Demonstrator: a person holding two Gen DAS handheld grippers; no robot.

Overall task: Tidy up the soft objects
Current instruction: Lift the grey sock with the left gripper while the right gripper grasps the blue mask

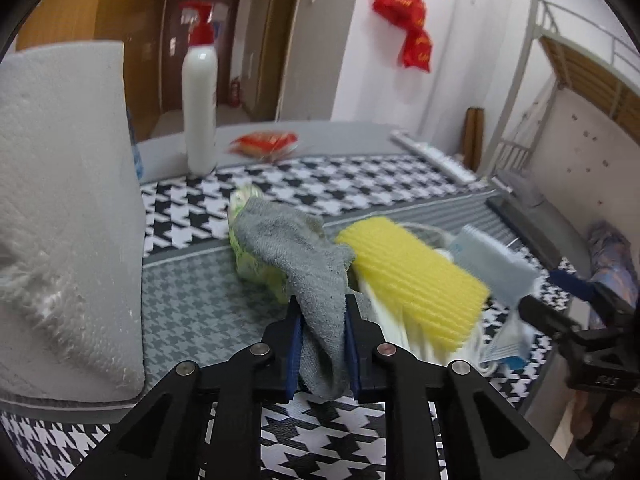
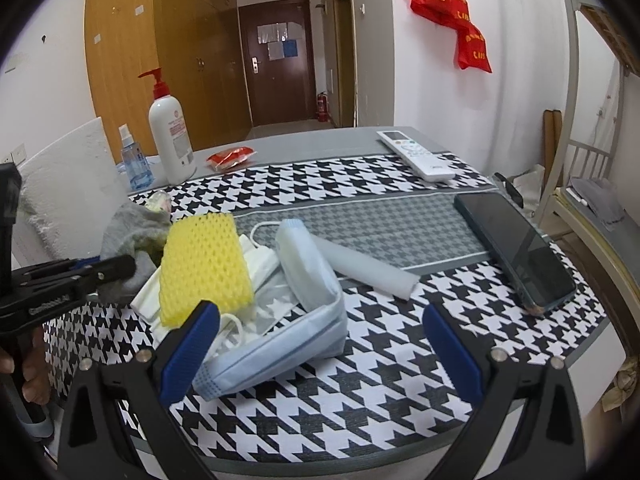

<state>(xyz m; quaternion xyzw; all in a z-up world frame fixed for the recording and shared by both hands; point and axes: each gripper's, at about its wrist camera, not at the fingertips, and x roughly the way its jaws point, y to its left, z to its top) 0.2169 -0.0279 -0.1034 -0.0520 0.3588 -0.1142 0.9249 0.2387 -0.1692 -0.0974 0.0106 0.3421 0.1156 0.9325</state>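
Note:
My left gripper (image 1: 322, 306) is shut on a grey sock (image 1: 304, 256), which drapes over a pale green crumpled item (image 1: 256, 268). The sock also shows in the right wrist view (image 2: 132, 228), with the left gripper (image 2: 120, 266) beside it. A yellow sponge (image 1: 416, 272) lies on white face masks just right of the sock; it also shows in the right wrist view (image 2: 204, 264). A light blue face mask (image 2: 280, 336) lies in front of my right gripper (image 2: 320, 316), which is open and empty just above the table.
A paper towel roll (image 1: 60, 200) stands close on the left. A white pump bottle (image 2: 170, 140), a small blue spray bottle (image 2: 134, 160), a red packet (image 2: 230, 157), a white remote (image 2: 416, 154) and a dark phone (image 2: 516, 248) lie on the houndstooth cloth (image 2: 360, 380).

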